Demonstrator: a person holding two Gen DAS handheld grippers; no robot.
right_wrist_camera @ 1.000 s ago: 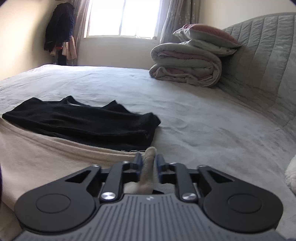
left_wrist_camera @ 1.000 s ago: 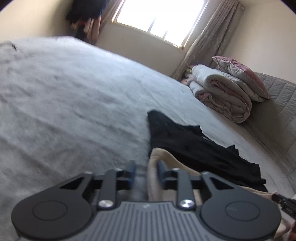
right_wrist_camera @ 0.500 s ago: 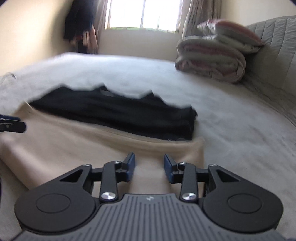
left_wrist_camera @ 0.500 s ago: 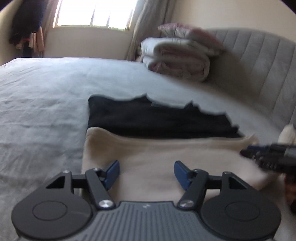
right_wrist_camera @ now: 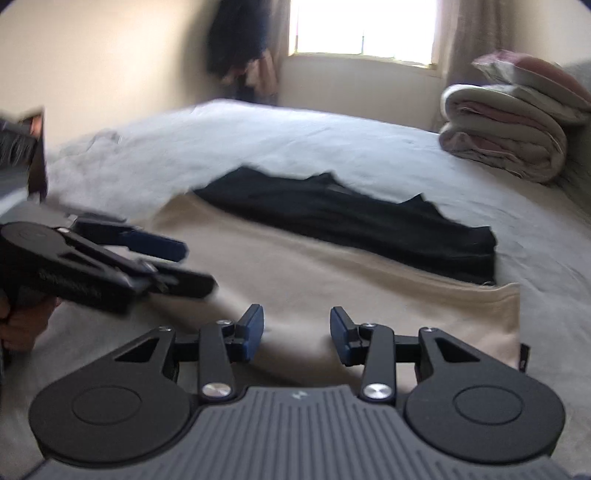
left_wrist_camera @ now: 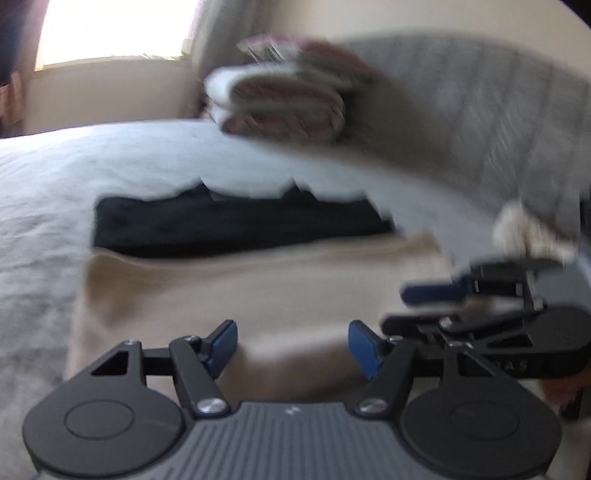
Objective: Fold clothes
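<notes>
A beige garment (left_wrist_camera: 258,291) lies flat on the grey bed, also in the right wrist view (right_wrist_camera: 351,280). A folded black garment (left_wrist_camera: 236,221) lies just beyond it (right_wrist_camera: 354,218). My left gripper (left_wrist_camera: 293,349) is open and empty above the beige garment's near edge. My right gripper (right_wrist_camera: 297,334) is open and empty over the same garment. Each gripper shows in the other's view: the right one at the right (left_wrist_camera: 436,306), the left one at the left (right_wrist_camera: 184,264). The left wrist view is blurred.
The grey bed sheet (right_wrist_camera: 295,140) spreads all around. Folded duvets and a pillow (right_wrist_camera: 509,122) are stacked by the padded headboard (left_wrist_camera: 480,110). A window (right_wrist_camera: 362,26) is at the back; dark clothes (right_wrist_camera: 236,40) hang beside it.
Both grippers were shut on the beige garment a second ago; they let go, opened, and have drawn back and swung toward each other over the laid-flat garment.
</notes>
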